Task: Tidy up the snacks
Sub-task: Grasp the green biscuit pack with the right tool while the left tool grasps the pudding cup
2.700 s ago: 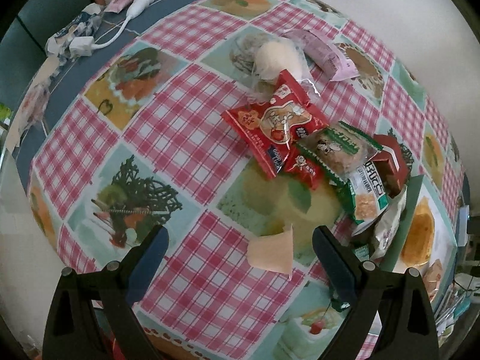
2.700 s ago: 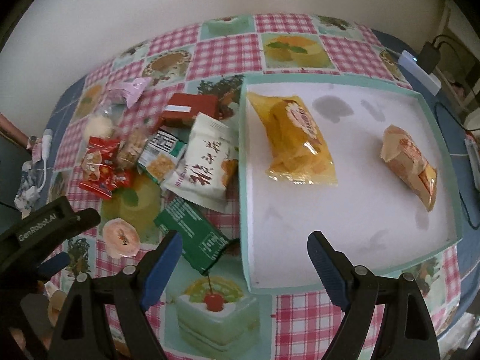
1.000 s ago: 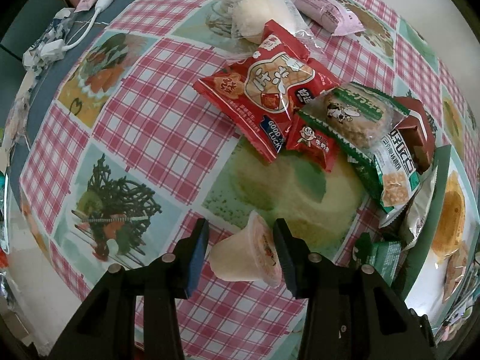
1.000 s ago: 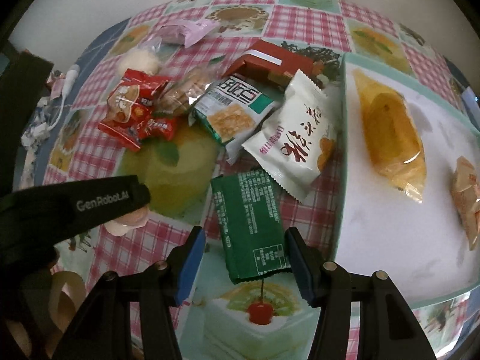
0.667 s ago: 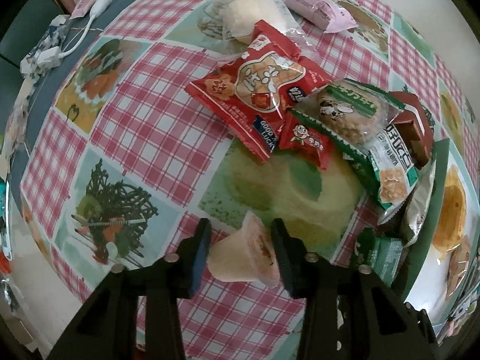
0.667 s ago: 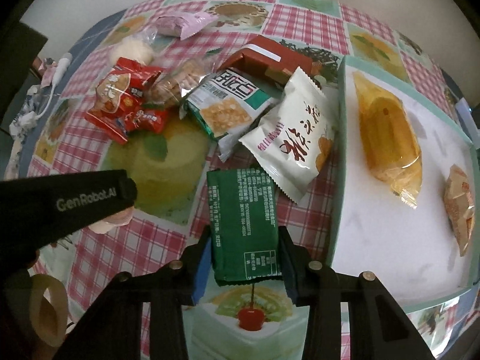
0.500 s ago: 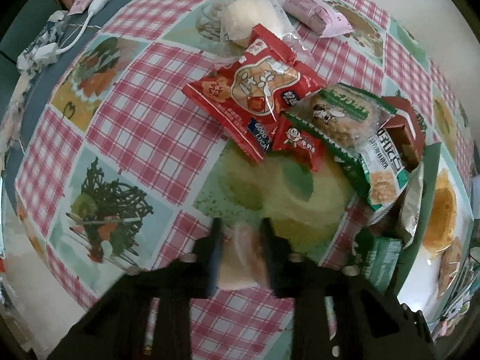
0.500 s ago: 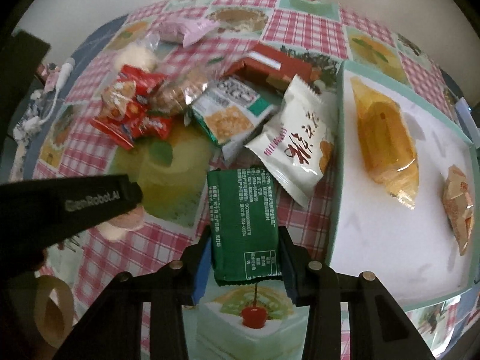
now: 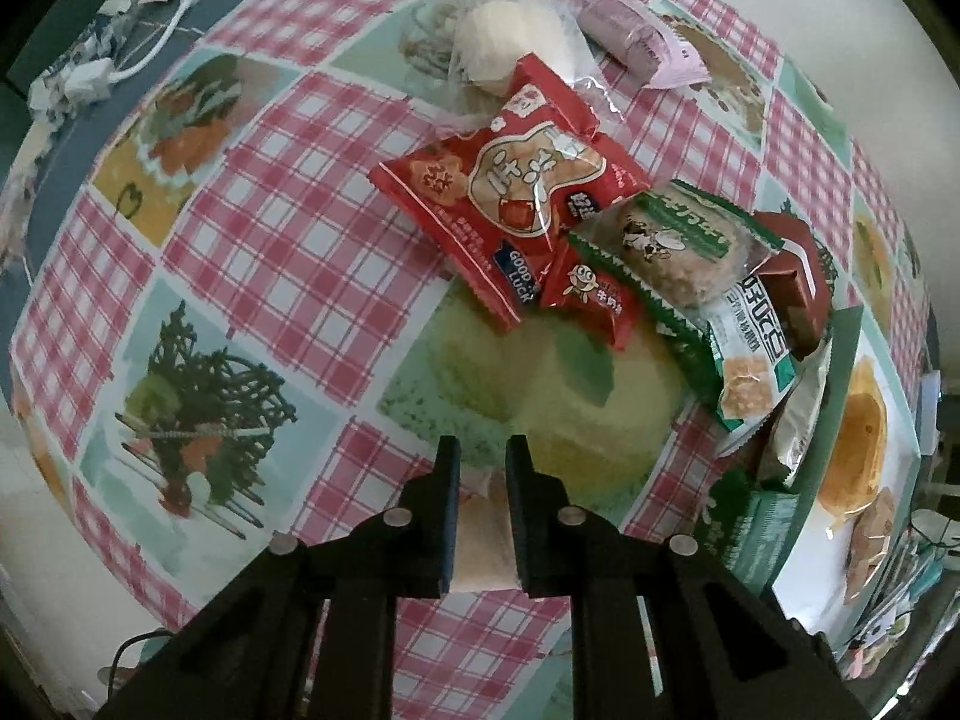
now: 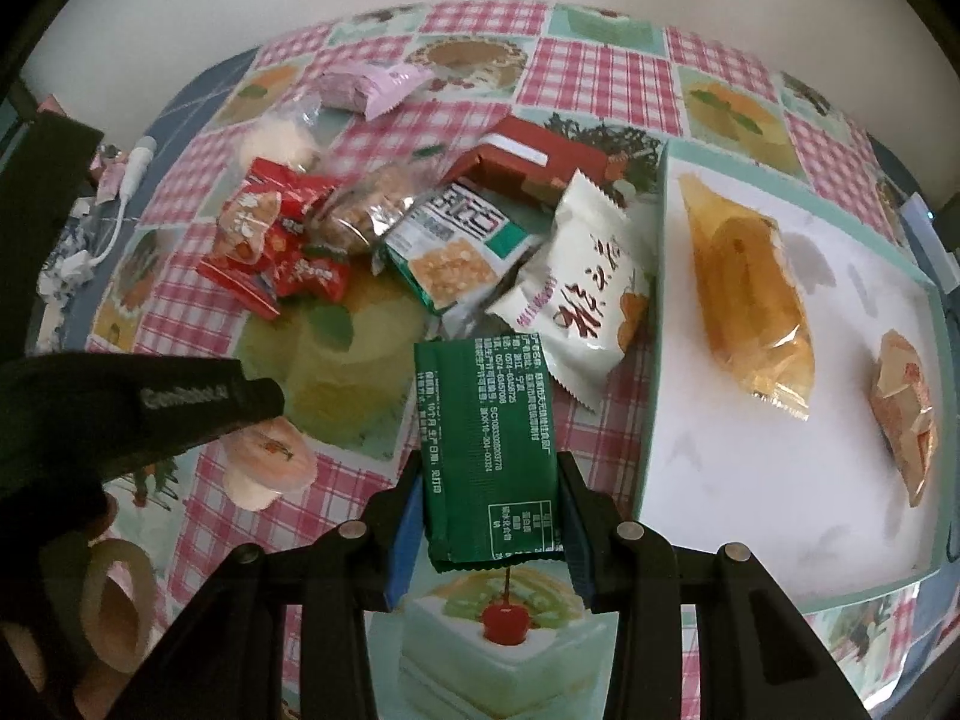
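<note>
Soft dim daylight, faint shadows, strong fisheye bending, dark corners, slight blur

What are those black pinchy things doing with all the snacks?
A person is sorting snacks with two grippers. The left gripper has just closed its fingers on a little jelly cup. The right gripper has squeezed a green packet. Neither has reached the white tray yet, where two snacks already lie. The rest sit in a pile on the checked tablecloth.
</note>
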A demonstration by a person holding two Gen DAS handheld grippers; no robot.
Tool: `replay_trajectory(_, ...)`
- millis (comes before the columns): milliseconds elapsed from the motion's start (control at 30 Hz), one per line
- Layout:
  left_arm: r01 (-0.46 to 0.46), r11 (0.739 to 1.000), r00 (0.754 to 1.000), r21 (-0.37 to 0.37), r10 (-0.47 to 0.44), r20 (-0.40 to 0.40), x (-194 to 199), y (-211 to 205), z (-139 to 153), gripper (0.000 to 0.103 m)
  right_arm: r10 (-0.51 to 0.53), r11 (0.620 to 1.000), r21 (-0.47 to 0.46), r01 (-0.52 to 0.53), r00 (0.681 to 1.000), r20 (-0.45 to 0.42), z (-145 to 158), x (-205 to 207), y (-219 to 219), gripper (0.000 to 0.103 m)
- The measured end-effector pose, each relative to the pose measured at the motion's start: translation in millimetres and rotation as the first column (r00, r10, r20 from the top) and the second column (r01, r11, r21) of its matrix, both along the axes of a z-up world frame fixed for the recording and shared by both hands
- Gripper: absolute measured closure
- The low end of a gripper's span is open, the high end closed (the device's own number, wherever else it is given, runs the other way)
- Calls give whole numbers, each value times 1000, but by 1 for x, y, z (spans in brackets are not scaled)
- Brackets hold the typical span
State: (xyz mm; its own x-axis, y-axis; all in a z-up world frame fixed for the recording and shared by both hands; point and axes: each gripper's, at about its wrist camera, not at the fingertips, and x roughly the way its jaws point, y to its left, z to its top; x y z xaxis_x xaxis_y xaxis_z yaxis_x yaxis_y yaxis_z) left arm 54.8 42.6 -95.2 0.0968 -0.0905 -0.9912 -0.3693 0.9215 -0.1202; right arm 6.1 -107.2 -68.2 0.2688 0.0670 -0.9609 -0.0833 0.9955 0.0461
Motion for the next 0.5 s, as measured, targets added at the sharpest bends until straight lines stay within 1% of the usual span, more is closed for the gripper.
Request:
replay_trajectory(100, -2, 1000, 1000, -6, 2, -9, -1, -2, -8, 86, -12, 1000, -3, 12, 1000, -28, -8, 0, -4, 60)
replay_trajectory(267, 41, 999, 999, 24, -41, -11, 3, -9, -18, 80, -34, 999, 1, 34, 998, -60, -20, 4, -9, 60)
replay_trajectory(300, 52, 998, 999, 33, -52, -13, 3, -12, -18, 77, -30, 1000, -4, 30, 998, -55, -20, 4, -9, 60)
replay_trajectory(333, 63, 997, 998, 39, -62, -17, 5, -16, -19, 64, -27, 1000, -8, 26, 998, -54, -20, 4, -9, 60)
replay_trajectory(367, 69, 997, 997, 40, -68, -20, 5, -20, -20, 55, -28, 1000, -9, 28, 998, -54, -20, 4, -9, 60)
replay_trajectory(400, 71, 997, 997, 37, -70, -24, 4, -23, -20, 37, -31, 1000, -7, 31, 998, -54, -21, 4, -10, 60)
replay_trajectory(433, 69, 997, 997, 31, -68, -33, 4, -25, -23, 32, -33, 999, -5, 33, 998, -54, -20, 5, -10, 60)
replay_trajectory(500, 63, 998, 997, 27, -62, -43, 2, -27, -27, 32, -37, 999, 1, 37, 998, -56, -20, 8, -8, 60)
